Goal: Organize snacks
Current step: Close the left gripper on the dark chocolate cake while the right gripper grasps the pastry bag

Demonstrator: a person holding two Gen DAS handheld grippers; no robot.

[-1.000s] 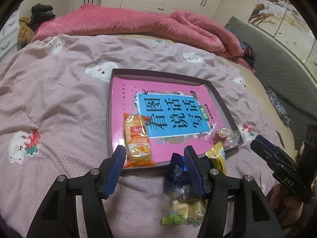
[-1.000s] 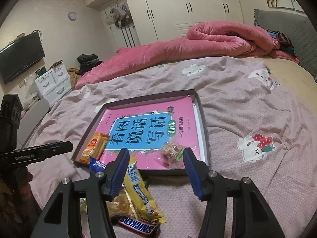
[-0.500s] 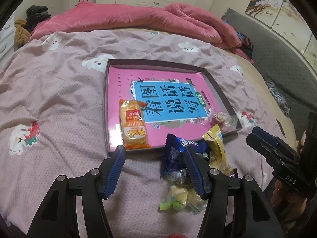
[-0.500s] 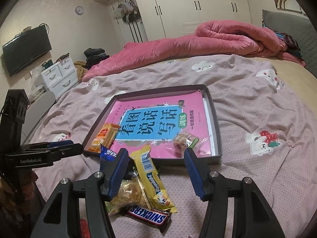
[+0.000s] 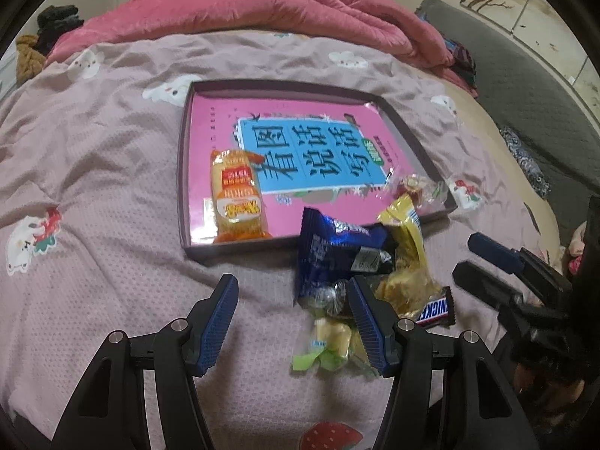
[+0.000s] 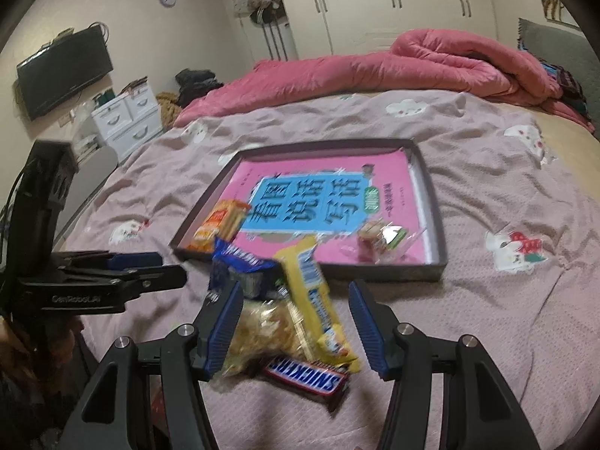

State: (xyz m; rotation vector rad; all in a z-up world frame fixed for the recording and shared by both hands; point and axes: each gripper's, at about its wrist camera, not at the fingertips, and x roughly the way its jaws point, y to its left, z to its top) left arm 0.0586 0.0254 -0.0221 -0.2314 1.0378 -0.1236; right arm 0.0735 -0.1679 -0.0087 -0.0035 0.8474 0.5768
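Loose snack pile (image 5: pixel 360 281) on the bed near its front edge, just outside the tray's near rim (image 5: pixel 240 249). Tray holds a pink book (image 5: pixel 300 138), an orange biscuit pack (image 5: pixel 236 195) at the near-left corner, a clear-wrapped candy (image 5: pixel 416 187) at the near-right corner.

Left gripper (image 5: pixel 292 322) open, nothing between the fingers (image 5: pixel 219 318); right-hand finger just beside the foil sweets (image 5: pixel 330 296), contact unclear. Right gripper (image 6: pixel 292 322) open, hanging over the yellow bar (image 6: pixel 315 300), not pressing it.

Handling, judged:
- All light, crinkly film wraps; slippery, likely to slide on the soft bedding.
- Yellow bar: fairly stiff, best pinched across the narrow width at mid-length. Long axis runs from the front edge toward the tray, far end propped on the blue pack (image 6: pixel 240 262).
- Snickers bar (image 6: pixel 305 373): firm, flat on the bed, long axis roughly along the front edge, partly under the yellow bar. Pinch across the short sides.
- Clear crisp bag (image 6: pixel 262 330): puffy, contents fragile, so a gentle grip at a sealed end.
- Green-wrapped sweets (image 5: pixel 326 341): small, soft, nearest the front edge.

Some motion blur in the right wrist view.
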